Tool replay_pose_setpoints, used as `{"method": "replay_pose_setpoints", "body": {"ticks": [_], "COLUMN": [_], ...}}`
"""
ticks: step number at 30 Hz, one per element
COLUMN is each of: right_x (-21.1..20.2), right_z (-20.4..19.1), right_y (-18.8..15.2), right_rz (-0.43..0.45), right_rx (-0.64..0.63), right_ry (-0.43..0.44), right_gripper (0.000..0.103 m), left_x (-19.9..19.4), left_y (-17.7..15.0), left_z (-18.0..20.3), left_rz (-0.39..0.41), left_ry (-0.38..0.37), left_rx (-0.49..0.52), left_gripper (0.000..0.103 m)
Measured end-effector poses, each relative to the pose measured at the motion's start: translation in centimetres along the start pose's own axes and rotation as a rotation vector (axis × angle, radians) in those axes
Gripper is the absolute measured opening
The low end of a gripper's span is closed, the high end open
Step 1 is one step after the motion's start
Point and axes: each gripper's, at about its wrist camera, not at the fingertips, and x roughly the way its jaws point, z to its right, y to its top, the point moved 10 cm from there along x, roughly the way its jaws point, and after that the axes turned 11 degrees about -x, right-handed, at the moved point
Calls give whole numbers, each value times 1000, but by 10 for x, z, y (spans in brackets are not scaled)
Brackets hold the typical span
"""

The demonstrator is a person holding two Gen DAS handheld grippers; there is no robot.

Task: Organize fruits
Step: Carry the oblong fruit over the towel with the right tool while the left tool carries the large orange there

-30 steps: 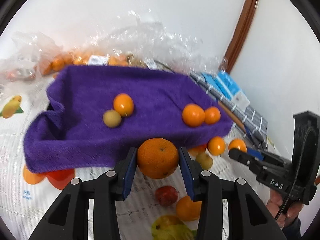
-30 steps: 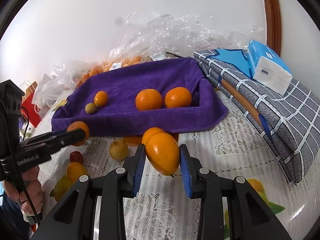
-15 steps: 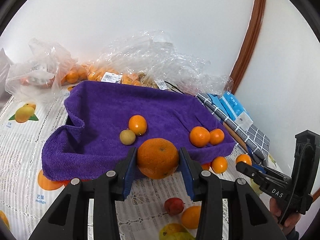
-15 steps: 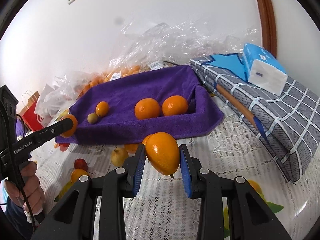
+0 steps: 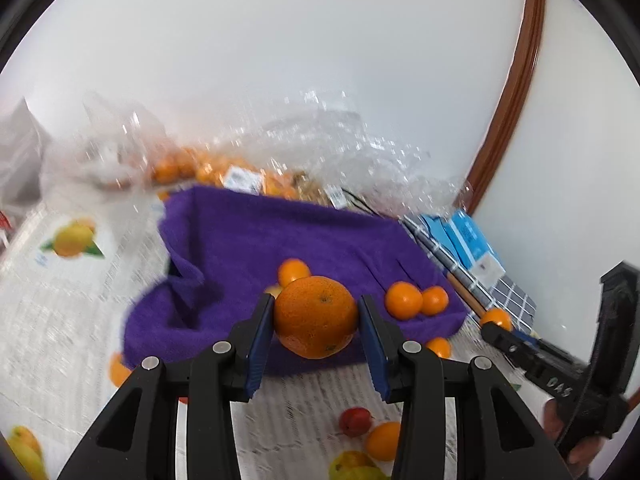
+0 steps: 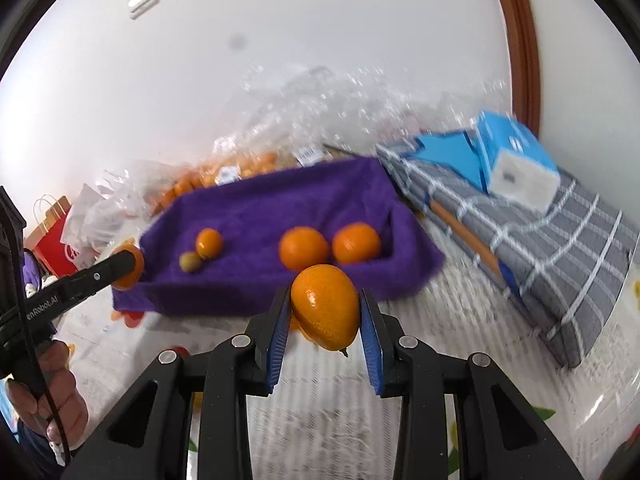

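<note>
Round orange point(image 5: 316, 316) and oval orange point(image 6: 325, 307) each clamped mid-air; four fruits point(image 6: 304, 249) lie on purple towel point(image 6: 280, 200).

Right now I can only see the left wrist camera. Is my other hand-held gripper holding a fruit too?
Observer: Yes. The right hand-held gripper is shut on an oval orange fruit, with its stem nub pointing down.
Kid: What's hiding behind my big orange?
Observer: A small greenish fruit lies on the purple towel, right beside a small orange.
Kid: Is there anything far off to the left?
Observer: A red paper bag with white handles stands past the towel's left end.
</note>
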Motion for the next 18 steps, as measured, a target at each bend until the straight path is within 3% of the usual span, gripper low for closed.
{"method": "replay_pose_setpoints", "body": {"ticks": [3,9,13,18], "right_x": [-6,5,22,43], "right_z": [-9,-17,-21,-28], "right_y": [19,53,74,83], "right_rz": [28,73,99,125], "right_rx": [-11,11,62,63], "right_ry": [8,18,40,26], "right_gripper": [34,34,34,34], "left_x": [-5,5,21,40], "left_y": [22,65,67,52], "left_z": [-4,-13,-32,-55], "left_rz": [31,70,92,42], "left_ry": [35,16,26,62], "left_rx": [18,-44,-106,-157], "left_gripper": [40,40,40,40]}}
